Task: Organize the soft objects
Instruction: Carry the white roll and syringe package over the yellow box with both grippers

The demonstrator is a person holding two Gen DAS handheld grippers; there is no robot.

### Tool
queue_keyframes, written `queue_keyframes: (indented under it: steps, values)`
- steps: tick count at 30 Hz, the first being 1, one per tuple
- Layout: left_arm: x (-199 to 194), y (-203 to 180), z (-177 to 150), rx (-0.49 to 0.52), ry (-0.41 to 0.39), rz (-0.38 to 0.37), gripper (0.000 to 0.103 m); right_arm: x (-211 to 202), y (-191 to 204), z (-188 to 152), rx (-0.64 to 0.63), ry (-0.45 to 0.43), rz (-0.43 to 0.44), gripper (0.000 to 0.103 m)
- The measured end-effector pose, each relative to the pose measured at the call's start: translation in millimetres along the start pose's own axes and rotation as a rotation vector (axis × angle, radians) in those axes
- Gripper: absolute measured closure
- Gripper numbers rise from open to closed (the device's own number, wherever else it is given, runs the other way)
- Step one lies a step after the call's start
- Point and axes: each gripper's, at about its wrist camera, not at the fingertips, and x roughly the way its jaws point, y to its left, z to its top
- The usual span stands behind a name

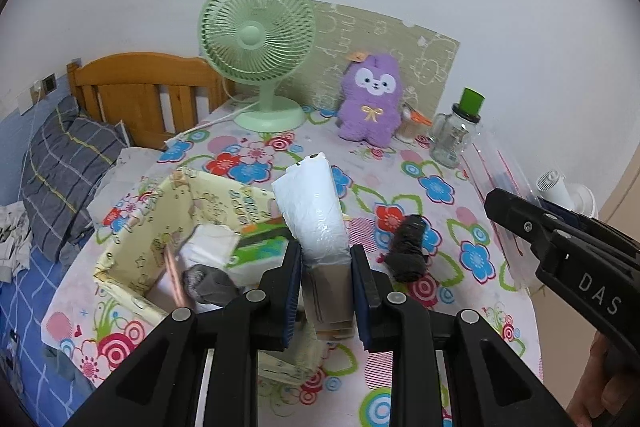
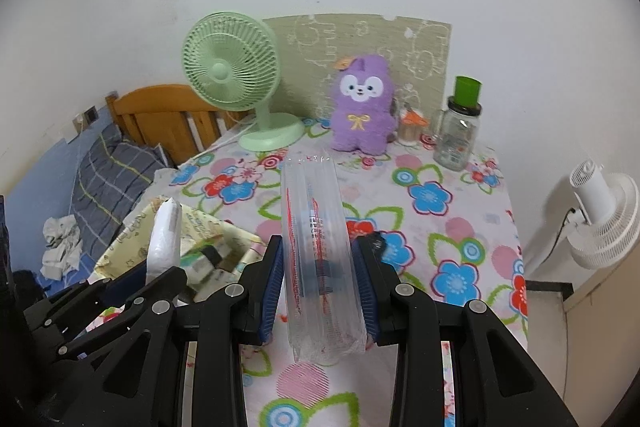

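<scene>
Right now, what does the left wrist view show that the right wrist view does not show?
Only the left wrist view shows the dark rolled item lying on the flowered tablecloth, the inside of the yellow box, and the left gripper shut on the white wrapped packet.

Only the right wrist view shows the white wall fan whole, and the right gripper shut on the clear plastic pack.

Both show the green fan, the purple plush toy and the green-capped bottle.
</scene>
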Motion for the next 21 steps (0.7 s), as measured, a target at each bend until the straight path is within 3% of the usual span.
queue_keyframes:
  steps: [21]
  values:
    - [10.1,79.8,9.1,-0.112,-0.006,0.069,0.08,42.5,79.9,13.4,-0.104,0.063,0.068,0.066]
